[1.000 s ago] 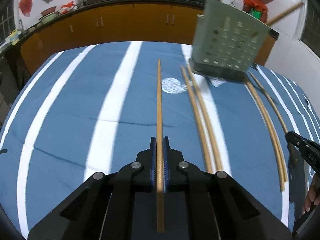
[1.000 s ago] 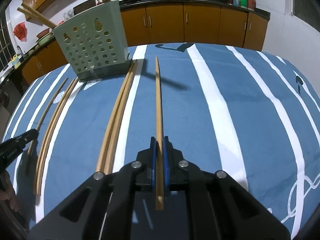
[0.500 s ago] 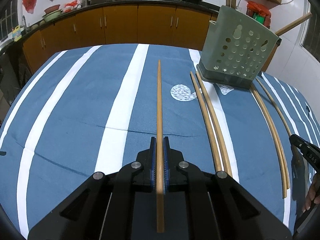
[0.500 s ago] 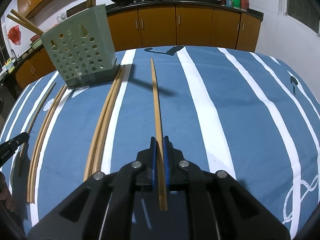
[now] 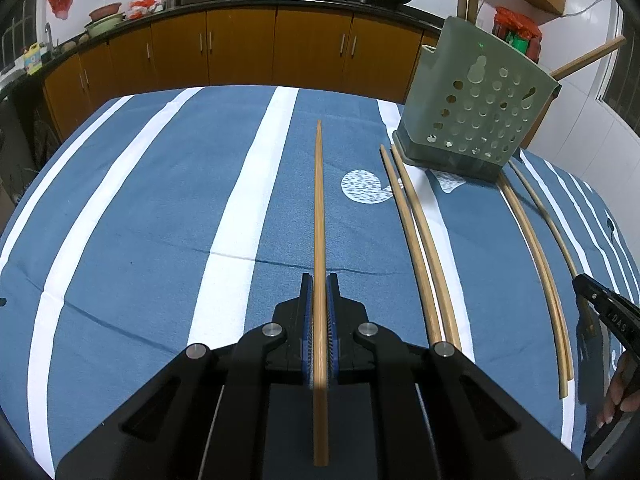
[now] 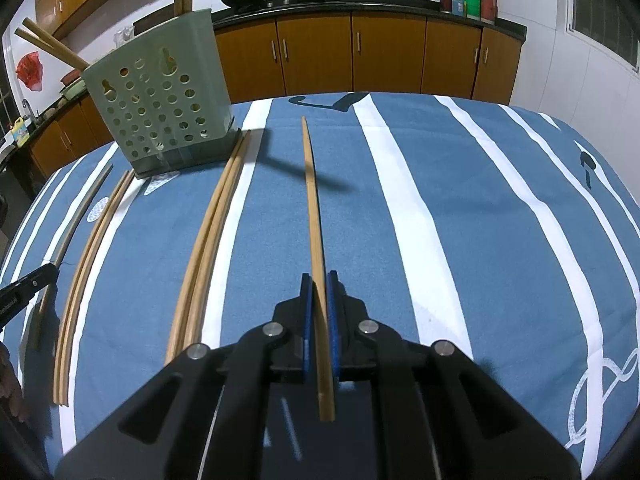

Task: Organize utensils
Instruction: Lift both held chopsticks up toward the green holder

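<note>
My left gripper [image 5: 319, 280] is shut on a long wooden chopstick [image 5: 319, 208] that points forward above the cloth. My right gripper [image 6: 319, 278] is shut on another wooden chopstick [image 6: 311, 200], also held off the cloth, with its shadow beside it. A green perforated utensil holder [image 5: 476, 120] stands at the far right in the left wrist view and at the far left in the right wrist view [image 6: 160, 104]; chopsticks stick out of its top. Two pairs of chopsticks [image 5: 420, 240] [image 5: 536, 252] lie on the cloth beside it.
A blue cloth with white stripes [image 5: 160, 220] covers the table. One darker chopstick [image 5: 552, 220] lies near the right gripper's tip [image 5: 600, 300]. Orange kitchen cabinets [image 5: 240, 52] and a counter with woks stand behind the table.
Both grippers have lifted and tilted slightly with their chopsticks still clamped. The holder now sits a little farther and lower in both views. The chopsticks on the cloth have not moved.
</note>
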Available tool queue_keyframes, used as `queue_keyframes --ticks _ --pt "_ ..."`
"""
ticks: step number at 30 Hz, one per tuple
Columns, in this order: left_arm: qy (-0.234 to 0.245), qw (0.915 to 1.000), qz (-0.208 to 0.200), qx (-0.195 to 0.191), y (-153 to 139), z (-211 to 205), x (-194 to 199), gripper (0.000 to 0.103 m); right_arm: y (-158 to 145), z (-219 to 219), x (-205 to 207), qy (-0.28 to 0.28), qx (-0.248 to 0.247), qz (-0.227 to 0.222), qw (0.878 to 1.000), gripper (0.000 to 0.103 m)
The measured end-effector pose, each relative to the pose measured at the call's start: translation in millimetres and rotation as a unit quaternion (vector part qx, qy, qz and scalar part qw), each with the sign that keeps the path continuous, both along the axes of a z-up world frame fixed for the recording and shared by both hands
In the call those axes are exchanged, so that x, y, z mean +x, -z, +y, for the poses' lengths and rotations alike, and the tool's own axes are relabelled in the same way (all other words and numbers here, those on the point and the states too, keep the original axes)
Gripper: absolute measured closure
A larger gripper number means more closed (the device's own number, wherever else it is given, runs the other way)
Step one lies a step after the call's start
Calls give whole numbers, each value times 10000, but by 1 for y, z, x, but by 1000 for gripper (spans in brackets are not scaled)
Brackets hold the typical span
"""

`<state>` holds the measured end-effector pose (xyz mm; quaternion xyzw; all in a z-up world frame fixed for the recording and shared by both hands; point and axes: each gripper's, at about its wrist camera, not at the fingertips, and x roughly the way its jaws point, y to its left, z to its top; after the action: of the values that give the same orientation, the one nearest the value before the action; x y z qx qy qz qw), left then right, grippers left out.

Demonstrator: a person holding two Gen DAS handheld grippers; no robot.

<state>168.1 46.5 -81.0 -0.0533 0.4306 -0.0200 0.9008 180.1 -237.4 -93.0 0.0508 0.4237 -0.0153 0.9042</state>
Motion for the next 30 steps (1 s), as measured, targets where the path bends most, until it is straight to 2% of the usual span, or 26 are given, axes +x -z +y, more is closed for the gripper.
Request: queue_keyframes --ticks 10,16,22,26,30 --pt "-1 10000 -1 -38 0 1 0 95 0 -1 0 -3 40 -2 10000 93" --pt "122 9992 12 380 -1 -9 -6 95 -1 -2 0 -45 -3 6 10000 93" --pt "164 9990 52 406 -2 -10 -7 95 -4 -4 0 -56 55 10 10000 95" --pt "182 9991 -123 374 -18 -8 -10 95 -24 -6 -6 -64 60 -328 9994 95" --pt "186 9975 -610 311 -54 -5 -16 96 -58 -9 -12 -63 54 -809 9967 95"
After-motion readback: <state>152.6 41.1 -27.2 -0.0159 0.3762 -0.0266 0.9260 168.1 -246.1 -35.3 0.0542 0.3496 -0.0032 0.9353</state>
